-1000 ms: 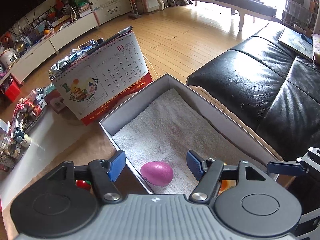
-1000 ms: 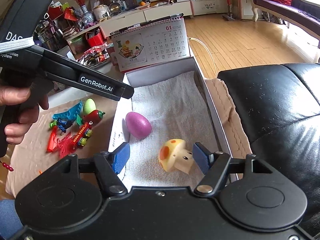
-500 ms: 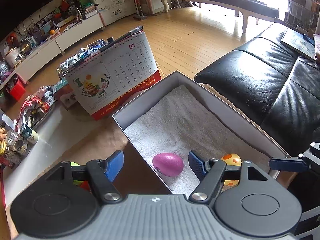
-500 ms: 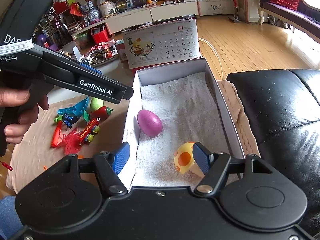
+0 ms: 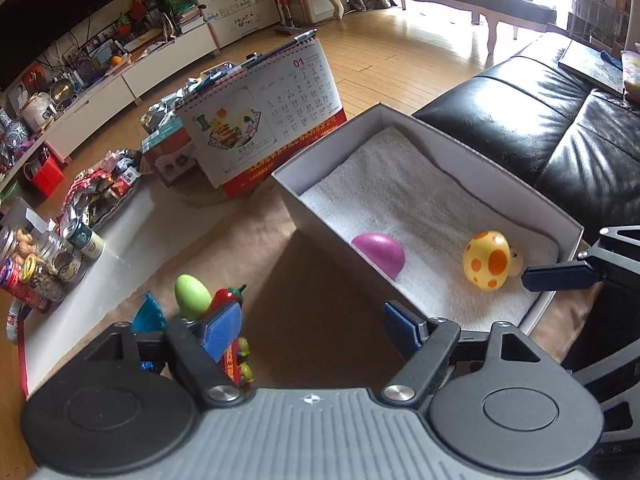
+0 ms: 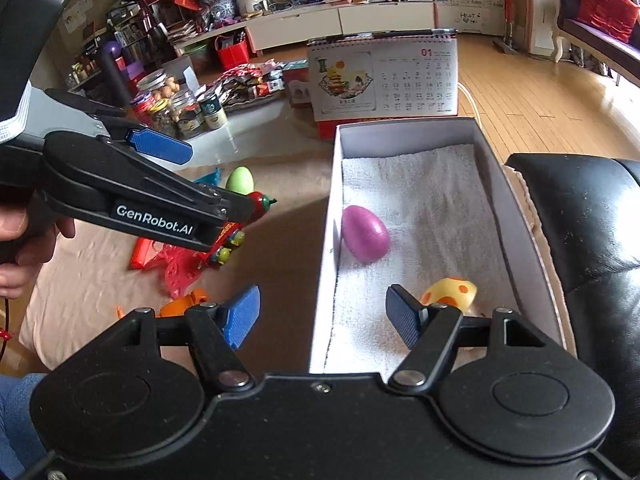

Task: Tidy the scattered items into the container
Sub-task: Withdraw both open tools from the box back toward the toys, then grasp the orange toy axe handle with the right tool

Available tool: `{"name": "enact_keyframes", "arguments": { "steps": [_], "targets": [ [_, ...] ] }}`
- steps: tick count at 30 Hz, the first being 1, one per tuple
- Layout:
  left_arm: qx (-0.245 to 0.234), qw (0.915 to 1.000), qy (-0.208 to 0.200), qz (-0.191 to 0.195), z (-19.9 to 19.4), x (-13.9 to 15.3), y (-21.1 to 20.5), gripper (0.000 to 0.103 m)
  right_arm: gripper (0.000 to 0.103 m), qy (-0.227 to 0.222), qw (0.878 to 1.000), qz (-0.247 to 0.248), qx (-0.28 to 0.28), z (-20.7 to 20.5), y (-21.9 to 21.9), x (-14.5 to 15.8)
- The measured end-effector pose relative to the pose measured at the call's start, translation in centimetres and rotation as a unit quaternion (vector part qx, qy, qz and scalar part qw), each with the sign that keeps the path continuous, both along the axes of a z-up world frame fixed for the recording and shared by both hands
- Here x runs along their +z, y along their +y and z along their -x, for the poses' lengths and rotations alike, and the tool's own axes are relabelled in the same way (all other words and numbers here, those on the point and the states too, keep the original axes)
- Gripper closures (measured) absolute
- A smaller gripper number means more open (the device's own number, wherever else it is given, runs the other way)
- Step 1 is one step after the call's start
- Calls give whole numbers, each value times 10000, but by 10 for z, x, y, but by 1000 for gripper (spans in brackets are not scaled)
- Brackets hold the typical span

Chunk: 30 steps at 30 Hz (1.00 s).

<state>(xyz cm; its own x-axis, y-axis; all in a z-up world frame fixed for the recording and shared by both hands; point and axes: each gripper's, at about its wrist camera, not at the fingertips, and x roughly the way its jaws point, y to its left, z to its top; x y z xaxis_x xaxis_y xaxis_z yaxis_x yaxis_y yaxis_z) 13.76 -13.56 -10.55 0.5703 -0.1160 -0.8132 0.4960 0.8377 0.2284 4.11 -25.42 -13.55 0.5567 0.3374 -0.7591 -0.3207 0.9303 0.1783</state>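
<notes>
The white box (image 5: 460, 148) lined with a towel holds a purple egg (image 5: 380, 254) and a yellow mushroom toy (image 5: 486, 260) lying on its side. Left of the box, on the tan cloth, lie a green egg (image 5: 192, 296), a red chili (image 5: 224, 298), a red toy train (image 5: 238, 360) and a blue toy (image 5: 150, 316). My left gripper (image 5: 311, 328) hangs over the cloth beside these toys, its jaws opening with nothing between them. My right gripper (image 6: 323, 316) stands open and empty over the box's near left wall (image 6: 326, 280), with the mushroom (image 6: 452, 292) just behind its right finger.
A desk calendar (image 5: 260, 120) stands behind the box. A black leather sofa (image 5: 540, 120) borders the box on the right. Jars (image 5: 48, 256) and a snack tray line the table's left edge. A red plastic piece (image 6: 176, 268) and an orange toy (image 6: 184, 304) lie on the cloth.
My left gripper slid left from above the box to over the cloth by the toys, and its jaws widened. My right gripper shifted left too. The mushroom tipped onto its side.
</notes>
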Motion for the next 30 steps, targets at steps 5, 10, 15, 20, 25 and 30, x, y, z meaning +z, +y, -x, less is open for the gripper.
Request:
{"name": "enact_keyframes", "arguments": {
  "steps": [5, 10, 15, 20, 25, 30],
  "targets": [
    [167, 9998, 88, -32, 19, -10, 46, 22, 35, 106, 9994, 92, 315, 11, 34, -12],
    [447, 9989, 114, 28, 33, -17, 97, 19, 30, 149, 9978, 154, 634, 19, 70, -21],
    [1041, 9941, 201, 211, 37, -30, 162, 19, 30, 75, 9933, 246, 1124, 24, 113, -33],
    [1860, 9816, 290, 332, 38, -50, 235, 18, 30, -141, 9755, 655, 2097, 30, 168, -50],
    [2529, 9655, 455, 425, 38, -71, 293, 18, 30, -620, 9283, 1634, 3282, 36, 220, -80],
    [2799, 9571, 665, 344, 39, -96, 323, 18, 30, -825, 8792, 2147, 4172, 37, 244, -109]
  ]
}}
